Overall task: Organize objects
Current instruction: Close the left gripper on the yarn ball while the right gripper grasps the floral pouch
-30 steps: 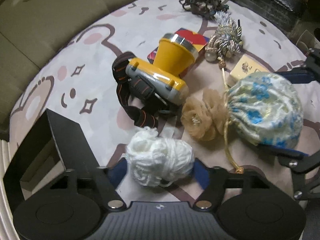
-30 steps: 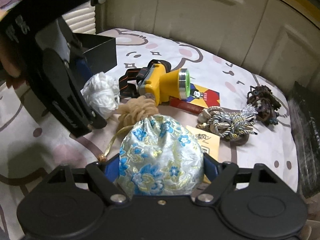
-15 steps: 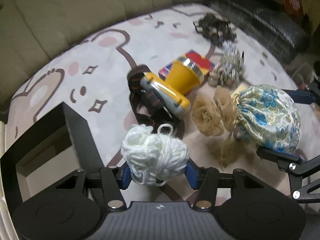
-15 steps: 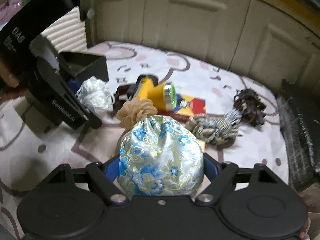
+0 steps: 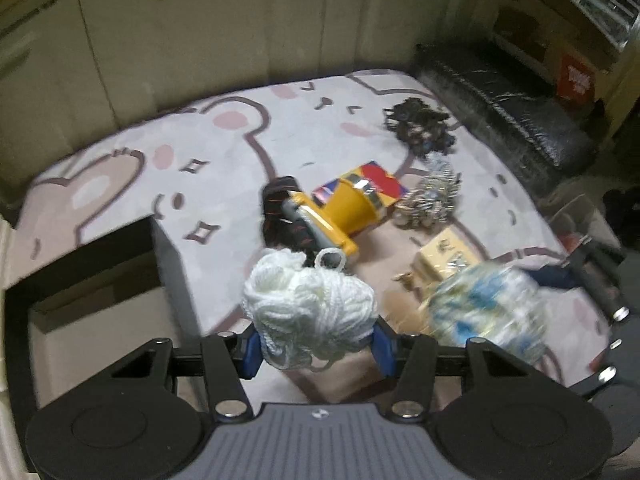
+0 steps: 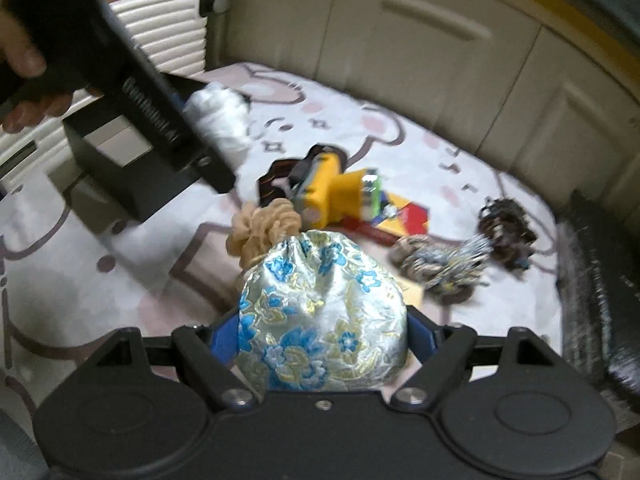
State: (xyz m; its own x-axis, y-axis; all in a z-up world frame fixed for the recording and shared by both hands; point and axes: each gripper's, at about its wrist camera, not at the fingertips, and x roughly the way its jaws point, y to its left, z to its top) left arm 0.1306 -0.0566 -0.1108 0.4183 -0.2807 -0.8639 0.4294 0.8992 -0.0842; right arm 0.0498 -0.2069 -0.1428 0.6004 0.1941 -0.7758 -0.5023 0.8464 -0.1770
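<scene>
Left wrist view: the yarn has come up off the rug, the left gripper having just closed on it; the box sits beside, likely its destination.

Right wrist view: the pouch has risen too, clamped in the right gripper, clear of the headlamp.

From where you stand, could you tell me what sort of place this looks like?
Probably a room in a home, perhaps a bedroom. A soft cartoon bear mat covers the surface, cream cabinet doors line the wall behind it, and small household bits like a yellow headlamp lie scattered on it.
</scene>
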